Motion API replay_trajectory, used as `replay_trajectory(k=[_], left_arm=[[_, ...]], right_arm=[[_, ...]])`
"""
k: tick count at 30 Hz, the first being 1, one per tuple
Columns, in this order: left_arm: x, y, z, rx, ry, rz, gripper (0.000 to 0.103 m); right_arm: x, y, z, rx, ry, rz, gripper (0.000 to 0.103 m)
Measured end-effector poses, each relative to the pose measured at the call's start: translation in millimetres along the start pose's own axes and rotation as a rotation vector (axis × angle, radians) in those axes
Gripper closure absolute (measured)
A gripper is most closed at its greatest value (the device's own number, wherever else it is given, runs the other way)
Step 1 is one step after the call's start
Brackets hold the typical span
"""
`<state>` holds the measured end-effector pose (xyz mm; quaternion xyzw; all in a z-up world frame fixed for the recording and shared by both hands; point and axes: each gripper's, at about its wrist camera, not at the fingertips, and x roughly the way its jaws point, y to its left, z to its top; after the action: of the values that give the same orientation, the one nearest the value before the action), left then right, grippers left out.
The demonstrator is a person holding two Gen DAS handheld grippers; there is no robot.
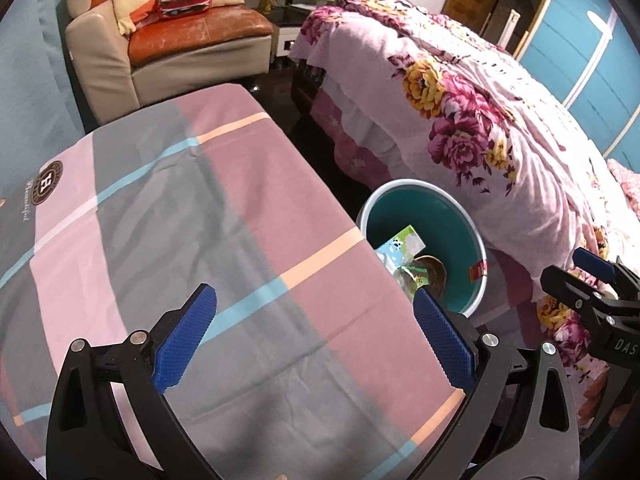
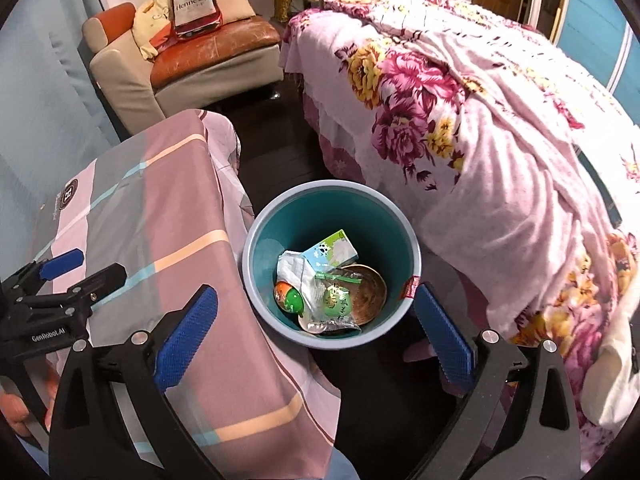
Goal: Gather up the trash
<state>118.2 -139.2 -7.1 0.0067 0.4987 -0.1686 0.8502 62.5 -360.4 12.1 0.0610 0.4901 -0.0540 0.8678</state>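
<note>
A teal bin with a pale rim stands on the dark floor between the covered table and the bed. Inside it lie a green-and-white carton, crumpled white paper, a green-orange ball, a clear packet with a green item and a brown dish. My right gripper hangs open above the bin's near side, nothing between its blue pads. My left gripper is open over the table's striped cloth, also empty. The bin shows beside it at right.
A bed with a floral pink blanket fills the right side. A leather armchair with a bottle-shaped cushion stands at the back. The right gripper enters the left wrist view at the right edge; the left gripper at the right view's left.
</note>
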Motion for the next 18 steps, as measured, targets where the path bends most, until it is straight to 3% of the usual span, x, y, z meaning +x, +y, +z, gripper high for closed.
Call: replay_trajectory(k=[18], left_arm=[[-30,15,-28,-0.039,-0.051,0.037,0.004]], right_arm=[[-20,22,-31,-0.054,-0.024,0.011,0.008]])
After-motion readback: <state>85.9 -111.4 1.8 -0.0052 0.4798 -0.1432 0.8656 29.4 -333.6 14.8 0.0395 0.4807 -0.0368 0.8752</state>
